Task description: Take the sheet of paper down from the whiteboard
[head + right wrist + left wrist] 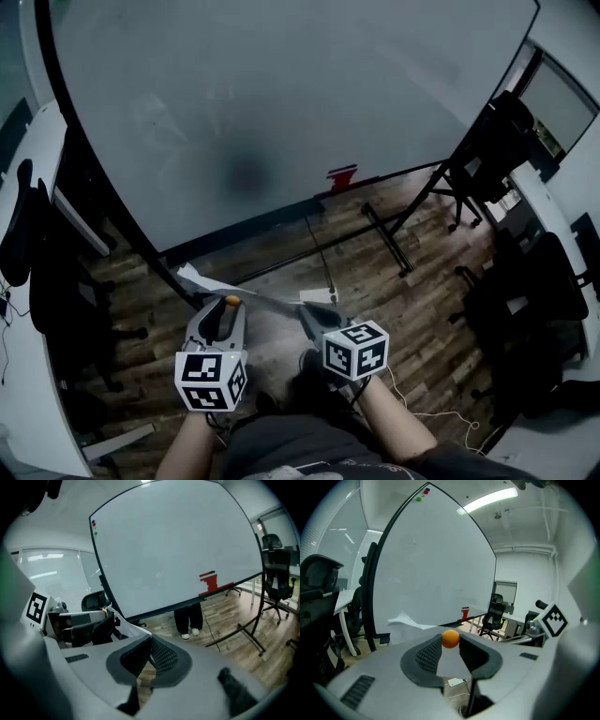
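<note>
Low in front of the whiteboard (pixel 281 112), the left gripper (pixel 449 645) has its jaws about halfway open and clamped on a small orange ball (pixel 232 301) at the very tips. I take the ball for the magnet that pinned the page. The sheet of paper (pixel 407 622) is already off the board. It runs between those same jaws beneath the ball and stretches across, above the wooden floor (pixel 422 309), to the right gripper (pixel 151 638). That gripper's jaws are pinched nearly together on the sheet's other edge.

On the left the round ball keeps the pads from closing flat, so the paper there looks only loosely caught. A tug from the right could pull it free, and it would swing down from one corner. The ball itself could squirt out and roll off under the chairs (pixel 492 141). If the hands draw apart, the thin sheet may crease or tear at either pinch.
</note>
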`<state>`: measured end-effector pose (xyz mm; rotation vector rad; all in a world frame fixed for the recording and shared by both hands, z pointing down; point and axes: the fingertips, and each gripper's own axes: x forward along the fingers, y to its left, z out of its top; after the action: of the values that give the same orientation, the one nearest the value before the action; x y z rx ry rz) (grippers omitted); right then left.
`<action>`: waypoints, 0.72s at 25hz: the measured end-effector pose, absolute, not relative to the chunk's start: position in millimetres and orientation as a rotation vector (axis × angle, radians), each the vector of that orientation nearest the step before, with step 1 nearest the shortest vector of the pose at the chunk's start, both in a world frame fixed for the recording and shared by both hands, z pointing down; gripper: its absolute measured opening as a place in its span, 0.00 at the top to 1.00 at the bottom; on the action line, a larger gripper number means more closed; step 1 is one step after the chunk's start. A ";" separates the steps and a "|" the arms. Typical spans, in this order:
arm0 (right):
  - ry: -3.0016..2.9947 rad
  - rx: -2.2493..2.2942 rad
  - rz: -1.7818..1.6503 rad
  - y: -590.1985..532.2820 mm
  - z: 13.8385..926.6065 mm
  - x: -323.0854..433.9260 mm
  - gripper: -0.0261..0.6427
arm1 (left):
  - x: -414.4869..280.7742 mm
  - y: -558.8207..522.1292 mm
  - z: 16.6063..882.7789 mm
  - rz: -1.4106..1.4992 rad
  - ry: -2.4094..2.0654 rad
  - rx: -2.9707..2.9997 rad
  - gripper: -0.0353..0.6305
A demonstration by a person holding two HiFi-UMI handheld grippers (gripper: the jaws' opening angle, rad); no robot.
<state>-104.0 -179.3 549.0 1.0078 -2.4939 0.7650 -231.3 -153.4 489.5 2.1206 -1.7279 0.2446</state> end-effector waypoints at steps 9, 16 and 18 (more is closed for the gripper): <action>-2.402 1.113 0.836 -137.2 568.9 -47.7 0.93 | -179.9 -125.0 504.5 0.280 -1.613 2.156 0.76; -2.409 1.076 0.848 -108.4 576.4 -23.0 0.93 | -142.0 -86.5 514.2 0.320 -1.586 2.140 0.76; -2.417 1.057 0.839 -96.7 575.4 -15.1 0.93 | -132.3 -71.7 514.7 0.334 -1.591 2.137 0.76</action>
<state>-15.1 -96.7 575.4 1.0571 -2.4169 0.8393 -132.3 -71.7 514.7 2.1373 -1.5912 0.3342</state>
